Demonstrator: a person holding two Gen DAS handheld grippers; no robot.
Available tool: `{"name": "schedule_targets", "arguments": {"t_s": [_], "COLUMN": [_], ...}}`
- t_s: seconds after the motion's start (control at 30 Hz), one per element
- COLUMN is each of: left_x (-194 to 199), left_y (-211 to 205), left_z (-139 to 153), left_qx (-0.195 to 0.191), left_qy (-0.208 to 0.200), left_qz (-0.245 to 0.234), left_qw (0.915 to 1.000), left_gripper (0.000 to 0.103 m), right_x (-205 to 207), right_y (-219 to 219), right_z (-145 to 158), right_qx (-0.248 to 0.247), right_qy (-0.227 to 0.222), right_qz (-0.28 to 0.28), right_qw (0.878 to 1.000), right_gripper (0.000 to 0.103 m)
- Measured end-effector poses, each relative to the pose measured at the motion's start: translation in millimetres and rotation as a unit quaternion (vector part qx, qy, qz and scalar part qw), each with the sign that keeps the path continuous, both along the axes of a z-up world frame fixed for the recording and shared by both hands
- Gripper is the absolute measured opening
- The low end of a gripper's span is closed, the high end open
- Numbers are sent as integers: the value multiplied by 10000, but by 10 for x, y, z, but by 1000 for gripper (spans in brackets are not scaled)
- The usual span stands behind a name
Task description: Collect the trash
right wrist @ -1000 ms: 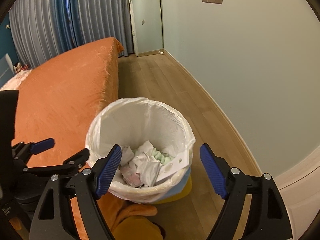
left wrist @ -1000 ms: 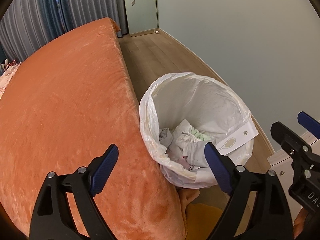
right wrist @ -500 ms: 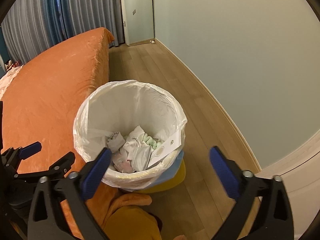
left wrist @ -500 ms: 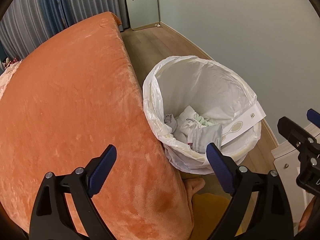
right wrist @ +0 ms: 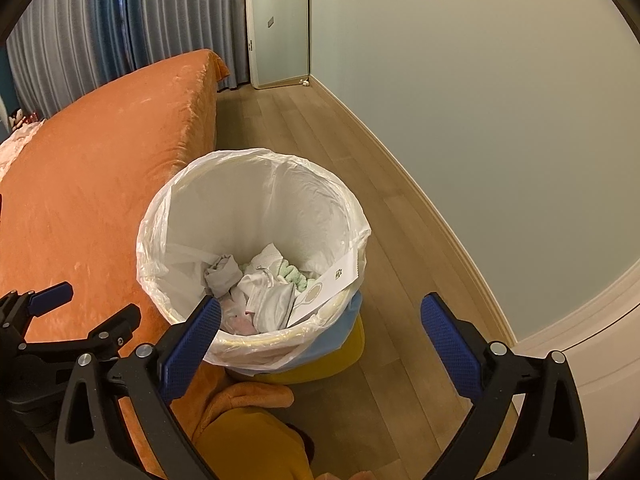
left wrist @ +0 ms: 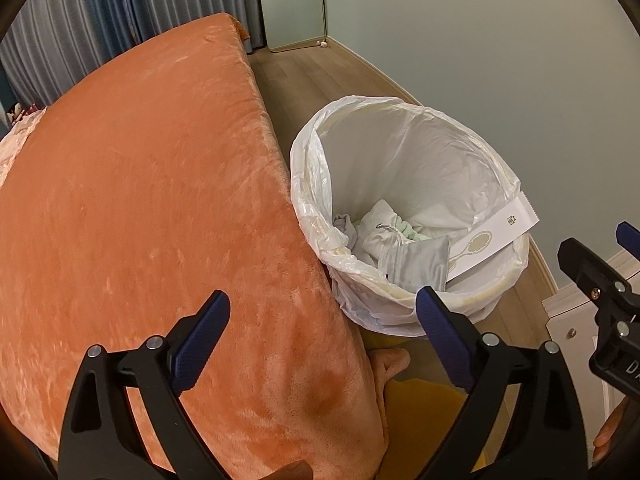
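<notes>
Progress: the bin (right wrist: 256,248), lined with a white bag (left wrist: 316,184), already holds a small heap of trash (right wrist: 260,288) at its bottom, so some collecting looks done; the heap fills only the lowest part; no loose trash shows on the bed (left wrist: 132,208) or the floor (right wrist: 320,128), so what is left cannot be told from these views; a likely next step is lifting the bag's rim, though that is a guess.
Bin place: centre of the right view, right of centre in the left view; it touches the bed's edge and stands on a yellow base (right wrist: 332,360).
Left claw (left wrist: 320,344): lower middle of the left view, above the bed's corner and the bin's near rim; its jaws are opening; nothing between them.
Right claw (right wrist: 320,336): lower middle of the right view, over the bin's near rim; wide open, empty.
Count, bins: one.
Count, bags: one.
Count, claws: two.
Count, paper strips: one white strip (left wrist: 496,236), printed, leaning over the bin's right rim.
Count, grey pouches: one (left wrist: 416,264), on top of the heap.
Count, crumpled pieces: several white, grey, pale green and pink; too tangled to number.
Count, beds: one, orange.
</notes>
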State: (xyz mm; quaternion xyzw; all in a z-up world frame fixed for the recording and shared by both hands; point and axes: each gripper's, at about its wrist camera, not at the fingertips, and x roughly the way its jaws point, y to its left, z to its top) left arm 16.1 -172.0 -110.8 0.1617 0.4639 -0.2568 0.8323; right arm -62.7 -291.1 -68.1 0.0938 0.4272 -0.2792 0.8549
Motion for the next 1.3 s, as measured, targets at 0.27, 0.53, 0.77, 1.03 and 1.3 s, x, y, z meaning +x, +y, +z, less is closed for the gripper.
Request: {"name": "schedule_targets", "arguments": {"t_s": [0.27, 0.53, 0.77, 1.03, 1.3], "left_x": [-14, -43, -48, -53, -76], "left_y": [38, 32, 30, 34, 30], "left_z": [-28, -37, -37, -26, -19], "left_qx": [2, -3, 26, 25, 70], "left_qy": [-17, -13, -72, -116, -145], "left_qz": [39, 45, 112, 191, 223], "left_qw": [10000, 10000, 9999, 9997, 9996], "left_gripper": [91, 91, 91, 91, 91], "right_x": [-1, -19, -30, -53, -41], "right_y": [5, 11, 13, 27, 53], "right_z": [-32, -49, -102, -101, -111], "right_qx": [-42, -56, -97, -146, -146], "right_qy": [43, 71, 130, 166, 208], "right_qz": [-22, -18, -14, -14, 43], "right_qw": [10000, 10000, 9999, 9998, 9997], "right_gripper": [96, 96, 96, 96, 96]}}
